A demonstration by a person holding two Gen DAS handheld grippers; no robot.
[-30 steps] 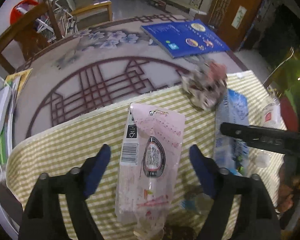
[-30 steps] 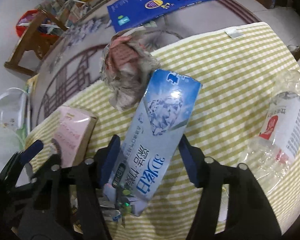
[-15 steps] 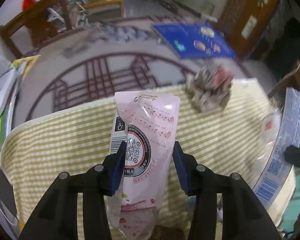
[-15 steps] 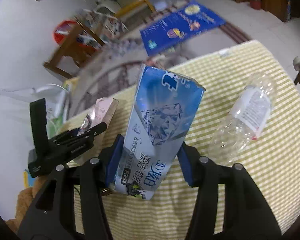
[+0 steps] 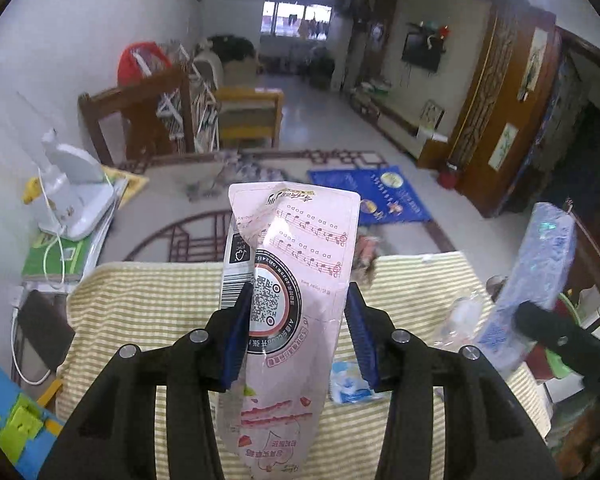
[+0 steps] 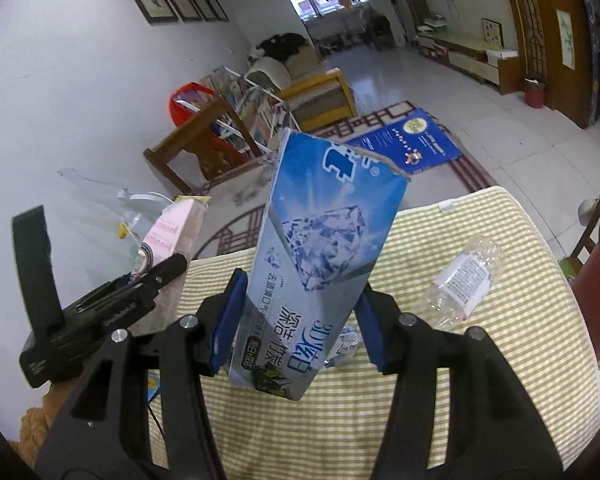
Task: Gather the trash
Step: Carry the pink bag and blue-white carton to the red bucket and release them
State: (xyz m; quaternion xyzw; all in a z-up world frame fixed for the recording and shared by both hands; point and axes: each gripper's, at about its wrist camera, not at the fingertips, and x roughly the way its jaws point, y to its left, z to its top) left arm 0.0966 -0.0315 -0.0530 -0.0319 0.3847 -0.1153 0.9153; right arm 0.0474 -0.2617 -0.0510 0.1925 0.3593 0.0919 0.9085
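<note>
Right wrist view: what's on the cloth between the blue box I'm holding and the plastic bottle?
Bare checked cloth, apart from a small crumpled wrapper near the blue box; the plastic bottle lies apart.

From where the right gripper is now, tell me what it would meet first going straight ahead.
The right gripper is shut on the blue carton and tilted downward. Straight on, it would probably meet the checked cloth near its far edge; depth is unclear. The clear bottle lies off to the side.

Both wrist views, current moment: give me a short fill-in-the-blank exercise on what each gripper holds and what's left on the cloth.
1. The left gripper is shut on a ____ milk carton.
2. The right gripper holds a ____ toothpaste box.
3. The clear plastic bottle lies on the ____ checked cloth.

Missing words: pink; blue; yellow
</note>
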